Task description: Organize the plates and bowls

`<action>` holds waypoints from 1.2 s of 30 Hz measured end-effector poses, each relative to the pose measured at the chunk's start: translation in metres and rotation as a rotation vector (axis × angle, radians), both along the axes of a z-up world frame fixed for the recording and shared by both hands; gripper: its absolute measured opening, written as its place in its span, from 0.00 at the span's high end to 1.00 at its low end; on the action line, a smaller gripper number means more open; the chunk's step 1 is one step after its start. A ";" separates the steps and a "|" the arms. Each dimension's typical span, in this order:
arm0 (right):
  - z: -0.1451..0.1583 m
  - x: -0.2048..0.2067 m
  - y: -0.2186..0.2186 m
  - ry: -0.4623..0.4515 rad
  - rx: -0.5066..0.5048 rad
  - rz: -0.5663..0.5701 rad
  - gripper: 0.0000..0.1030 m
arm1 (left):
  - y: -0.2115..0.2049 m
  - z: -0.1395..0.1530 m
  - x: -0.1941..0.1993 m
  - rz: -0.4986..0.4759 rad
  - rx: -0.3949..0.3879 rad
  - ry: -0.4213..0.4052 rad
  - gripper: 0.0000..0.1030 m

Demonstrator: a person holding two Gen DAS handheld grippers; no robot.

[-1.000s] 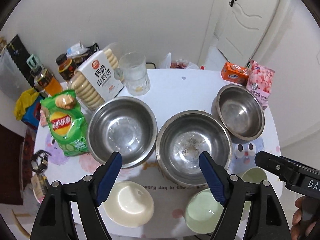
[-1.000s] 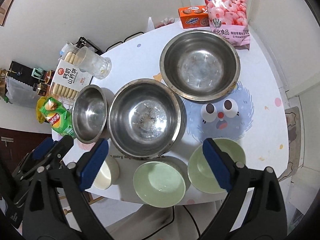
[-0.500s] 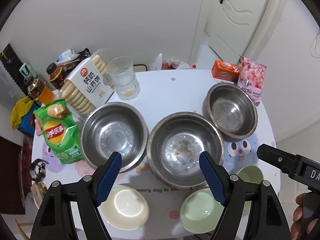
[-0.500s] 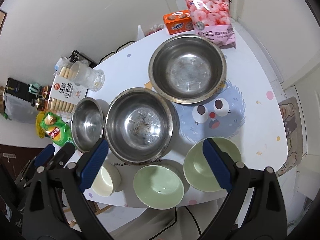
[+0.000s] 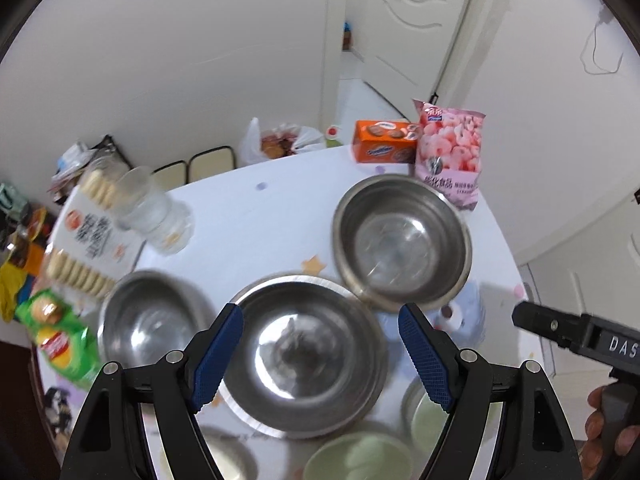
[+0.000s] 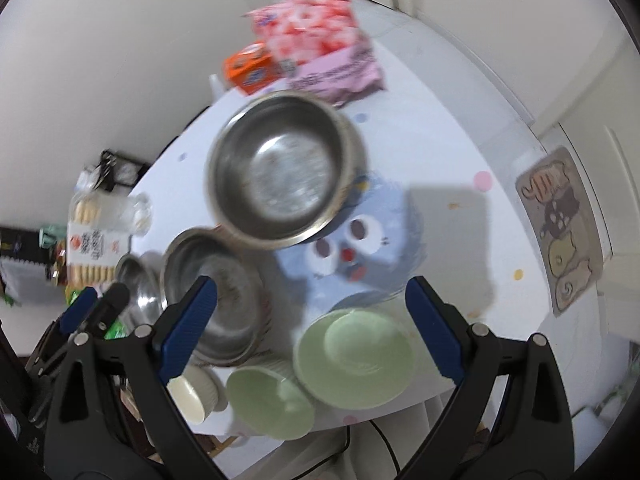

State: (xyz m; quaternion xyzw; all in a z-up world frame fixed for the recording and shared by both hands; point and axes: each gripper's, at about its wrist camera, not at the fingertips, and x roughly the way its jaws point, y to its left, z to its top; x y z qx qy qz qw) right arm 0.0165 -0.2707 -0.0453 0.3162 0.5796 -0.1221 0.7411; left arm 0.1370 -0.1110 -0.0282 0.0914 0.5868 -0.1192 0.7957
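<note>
Both views swung rightward; door (image 5: 416, 28) nearer centre, white table (image 5: 256, 216) blurred; tools gape empty.

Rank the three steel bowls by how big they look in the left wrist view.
1. Middle steel bowl, though it is nearest the camera.
2. Far-right steel bowl.
3. Left steel bowl, partly hidden behind the gripper finger, so least sure.

- I'm counting three steel bowls (image 6: 280, 172) up the left of the frame
- two green bowls (image 6: 354, 356) at the bottom
- one cream bowl (image 6: 194, 394) at lower left
</note>
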 end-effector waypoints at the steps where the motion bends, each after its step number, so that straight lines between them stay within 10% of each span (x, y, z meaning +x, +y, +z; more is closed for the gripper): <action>1: -0.004 0.003 -0.008 0.006 0.006 -0.010 0.08 | -0.005 -0.004 0.006 -0.004 -0.002 0.003 0.21; 30: -0.124 0.095 -0.076 0.189 0.055 -0.006 0.08 | -0.066 -0.168 0.106 -0.014 0.112 0.214 0.21; 36: -0.133 0.100 -0.070 0.220 0.073 0.026 0.46 | -0.067 -0.182 0.111 0.018 0.111 0.246 0.22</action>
